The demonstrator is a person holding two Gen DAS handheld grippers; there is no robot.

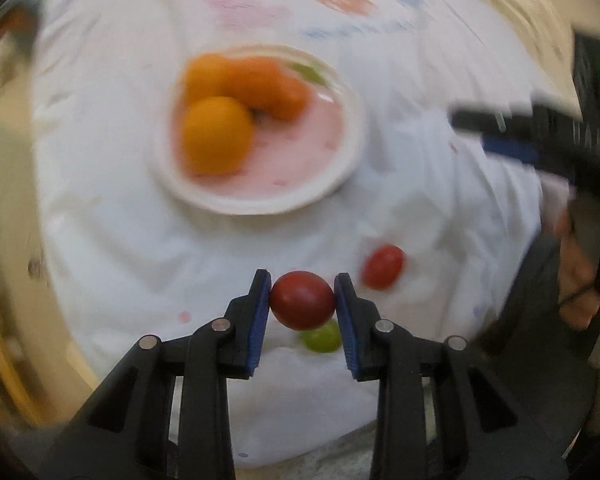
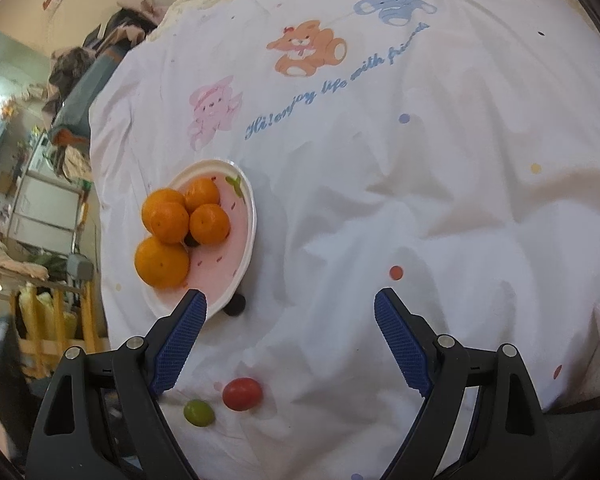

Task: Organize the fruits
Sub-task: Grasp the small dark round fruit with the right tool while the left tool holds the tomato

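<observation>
The left gripper point(image 1: 302, 300) held a dark red cherry tomato point(image 1: 302, 300), its blue-padded jaws closed against the fruit's two sides. The held tomato hung clear above the white printed bedsheet point(image 2: 380, 208), on the near side of the plate. The left wrist view was blurred, so finer detail there could not be read.

The landmark was the heart-shaped pink plate point(image 2: 242, 248) with a white rim, resting on the bedsheet. It carried four oranges point(image 2: 170, 222) bunched toward its left half, one of them stacked on the others. A small dark object lay on the plate between the oranges; its kind could not be told. Another dark round object point(image 2: 236, 305) lay on the sheet, touching or just beside the plate's near rim.

Two loose fruits remained on the sheet, well apart from the plate on its near side: a bright red cherry tomato point(image 2: 242, 394) and a green grape-like fruit point(image 2: 198, 412), just beside each other without touching.

The right gripper point(image 2: 290, 304) hovered over the sheet with its jaws spread wide and nothing between them. Its left finger overlapped the plate's near rim in the right wrist view; contact could not be determined.

Beyond the plate, the sheet showed a pink bear, an orange bear, a blue elephant and a line of blue script.
</observation>
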